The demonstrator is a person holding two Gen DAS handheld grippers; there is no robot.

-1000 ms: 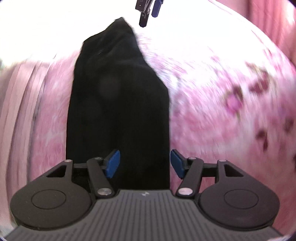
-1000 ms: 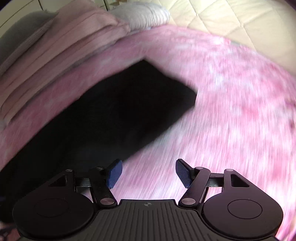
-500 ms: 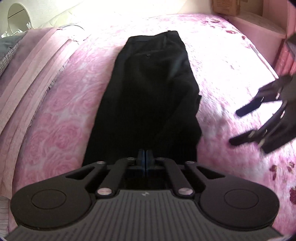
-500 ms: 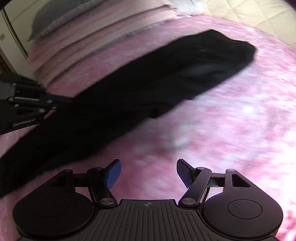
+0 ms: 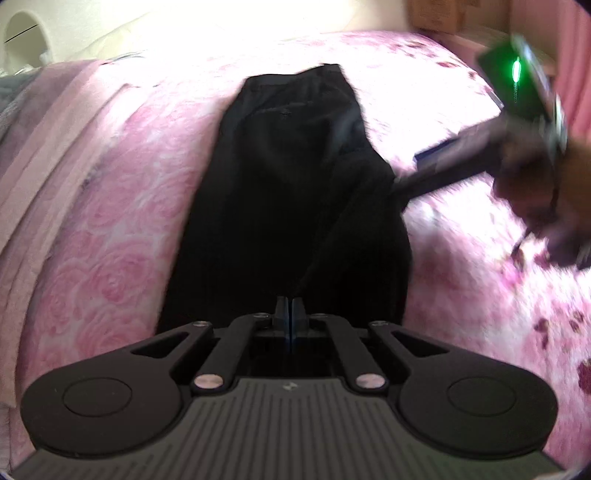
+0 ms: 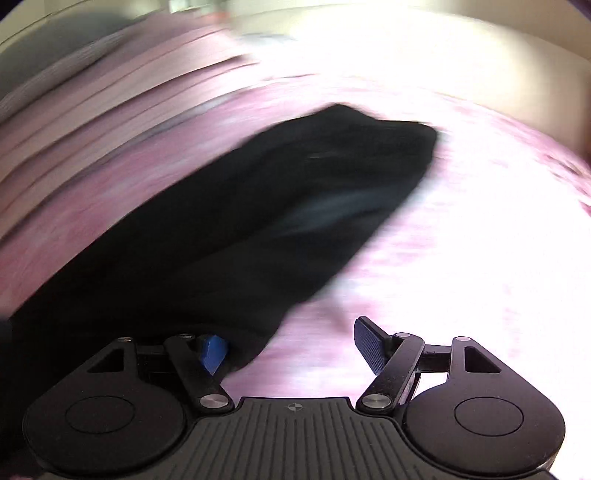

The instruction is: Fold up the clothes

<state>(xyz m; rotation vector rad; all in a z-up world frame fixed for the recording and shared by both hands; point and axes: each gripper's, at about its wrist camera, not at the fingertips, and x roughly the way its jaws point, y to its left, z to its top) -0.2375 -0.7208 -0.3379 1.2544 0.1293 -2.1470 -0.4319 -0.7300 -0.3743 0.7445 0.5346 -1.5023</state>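
Black trousers (image 5: 288, 177) lie lengthwise on the pink bed, waistband at the far end. My left gripper (image 5: 290, 314) is shut at their near end, with the black cloth running right up to the closed blue pads. My right gripper (image 5: 413, 170) reaches in from the right, blurred, to the trousers' right edge about halfway along. In the right wrist view the right gripper (image 6: 291, 347) is open. Its left fingertip (image 6: 214, 350) sits at the edge of the trousers (image 6: 258, 221), and its right fingertip (image 6: 371, 345) is over bare bedcover.
The pink rose-patterned bedcover (image 5: 110, 240) spreads on both sides of the trousers. Folded pink blankets (image 5: 44, 129) are stacked along the left edge. A person's hand (image 5: 535, 192) holds the right gripper, whose green light (image 5: 516, 70) glows. A cardboard box (image 5: 436, 14) stands at the far right.
My left gripper went from open to shut at the trousers' near end. The right gripper swung in from the right to the trousers' side edge and stays open.
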